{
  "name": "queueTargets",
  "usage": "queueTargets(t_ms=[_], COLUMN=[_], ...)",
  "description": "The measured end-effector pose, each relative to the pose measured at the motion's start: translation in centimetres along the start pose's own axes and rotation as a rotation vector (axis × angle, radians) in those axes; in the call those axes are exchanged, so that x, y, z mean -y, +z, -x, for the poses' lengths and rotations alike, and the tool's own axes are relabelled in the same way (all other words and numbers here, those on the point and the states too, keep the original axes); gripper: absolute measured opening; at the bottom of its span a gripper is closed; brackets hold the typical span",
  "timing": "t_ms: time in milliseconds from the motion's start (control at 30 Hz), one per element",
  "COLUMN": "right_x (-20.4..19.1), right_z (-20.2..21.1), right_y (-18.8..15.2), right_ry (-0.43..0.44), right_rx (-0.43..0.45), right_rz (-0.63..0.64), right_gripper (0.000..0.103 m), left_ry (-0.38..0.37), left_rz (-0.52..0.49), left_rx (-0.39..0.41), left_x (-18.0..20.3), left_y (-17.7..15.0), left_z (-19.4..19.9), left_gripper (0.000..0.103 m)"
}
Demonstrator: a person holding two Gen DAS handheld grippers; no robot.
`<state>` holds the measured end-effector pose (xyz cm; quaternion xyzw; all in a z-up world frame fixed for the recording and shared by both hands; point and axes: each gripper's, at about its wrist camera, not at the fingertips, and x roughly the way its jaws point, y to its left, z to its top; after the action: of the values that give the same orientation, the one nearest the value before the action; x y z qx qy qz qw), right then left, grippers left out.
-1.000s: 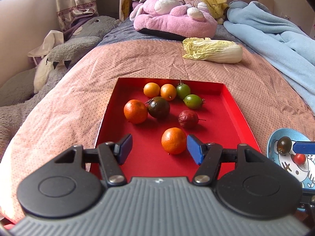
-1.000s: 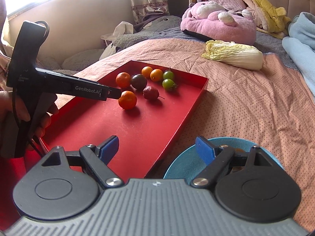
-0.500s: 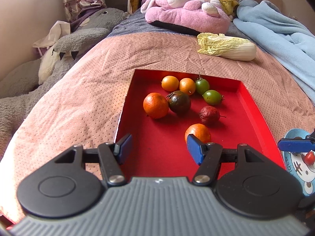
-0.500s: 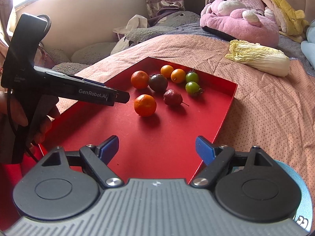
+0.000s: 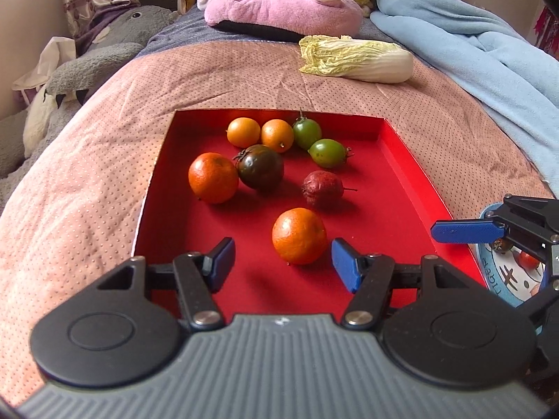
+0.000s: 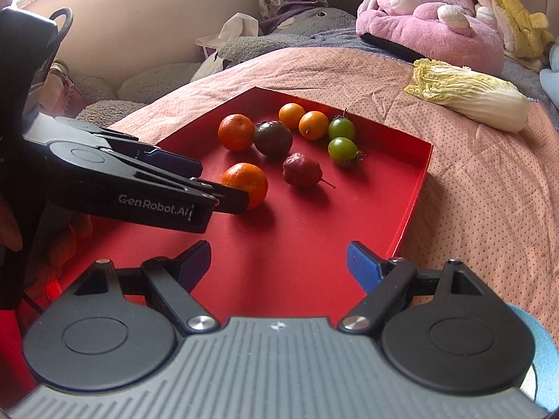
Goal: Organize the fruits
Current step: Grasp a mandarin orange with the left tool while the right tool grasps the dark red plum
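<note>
Straddling the nearest orange (image 5: 299, 236), the left tongs (image 5: 282, 261) stand wide and hold nothing; the fruit sits just ahead of them, nearer the right finger, on the floor of the red tray (image 5: 407, 160). The right tongs (image 6: 278, 263) also gape wide and empty, hovering low over the tray's near right part, with the blue plate (image 5: 489, 269) just right of and beneath them; it carries two small tomatoes. Ahead of the left tongs lie a purple fruit (image 5: 322, 188), a dark tomato (image 5: 260, 166) touching a second orange (image 5: 213, 177), and beyond them two small oranges and two green tomatoes (image 5: 316, 143). The likely trouble: the orange is round and off-centre in the gap, so the right finger would probably meet it first and roll it leftward or squirt it forward toward the purple fruit. Both tongs crowd the same corner, so a lift toward the plate could knock them together. The orange is near-spherical with no clear long axis; the purple fruit's stem points right.
</note>
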<state>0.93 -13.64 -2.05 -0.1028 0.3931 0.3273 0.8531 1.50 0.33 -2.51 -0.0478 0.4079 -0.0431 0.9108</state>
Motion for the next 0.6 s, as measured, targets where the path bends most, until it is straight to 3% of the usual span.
queueTargets(t_ms=[167,233,400,600], right_x=[0.3,0.2,-0.1,-0.2], right_z=[-0.4,-0.5,-0.9,-2.1], right_y=[0.2,0.5,1.2,2.8], right_ry=[-0.004,-0.005,-0.011,-0.024], right_rx=[-0.012,-0.012,-0.008,-0.005], right_rz=[-0.001,0.003,0.015,0.028], right_gripper=[0.088,0.088,0.088,0.087], left_ry=[-0.023,-0.040,-0.042,0.048], left_rz=[0.024,0.020,0.058,0.109], left_rx=[-0.009,-0.022,-0.022,0.001], left_x=[0.0,0.2,-0.3,-1.9], left_y=[0.6,0.8,1.0,0.9], left_z=[-1.1,-1.5,-1.5,-0.2], left_gripper=[0.060,0.040,0.039,0.039])
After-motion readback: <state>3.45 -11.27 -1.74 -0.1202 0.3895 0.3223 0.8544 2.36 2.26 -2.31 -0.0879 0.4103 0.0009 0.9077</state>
